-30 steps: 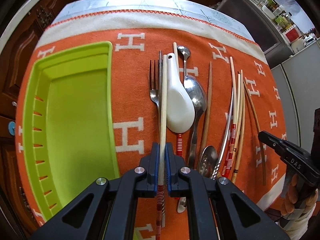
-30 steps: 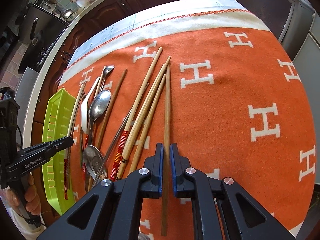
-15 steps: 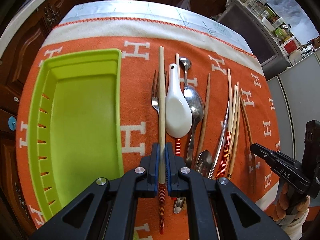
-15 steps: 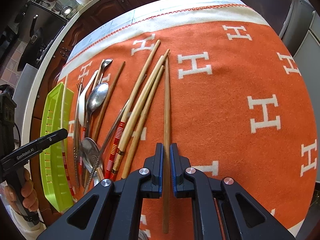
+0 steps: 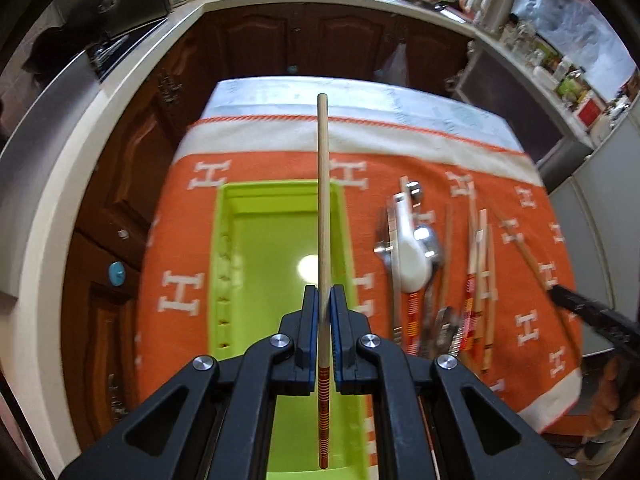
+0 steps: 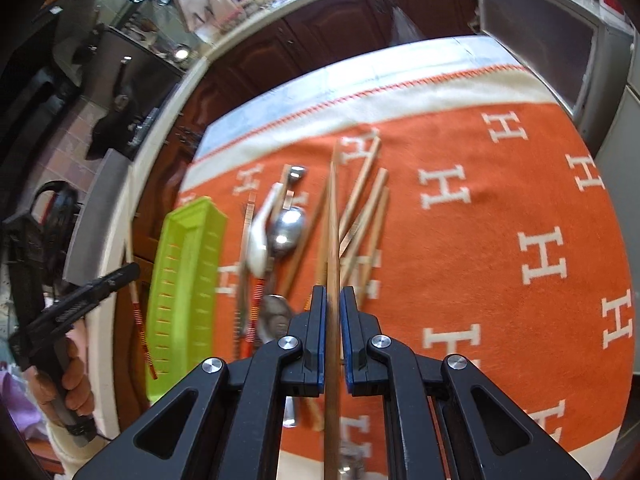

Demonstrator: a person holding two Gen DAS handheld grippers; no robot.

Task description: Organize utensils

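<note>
Kitchen cabinets ring an orange blanket (image 5: 280, 168) where the left gripper (image 5: 324, 304) clamps a pale chopstick (image 5: 323, 184) above the green tray (image 5: 218, 264) and the right gripper (image 6: 333, 304) pinches a brown chopstick (image 6: 333, 232); both sticks look light, stiff, slick, best gripped mid-length.

Both chopsticks are now off the orange cloth (image 5: 256, 304). The left gripper (image 5: 324, 292) has carried its pale, red-banded chopstick (image 5: 323, 200) up over the green tray (image 5: 280, 240). The right gripper (image 6: 333, 292) has lifted its brown chopstick (image 6: 333, 232) above the remaining utensils (image 6: 280, 232).
</note>
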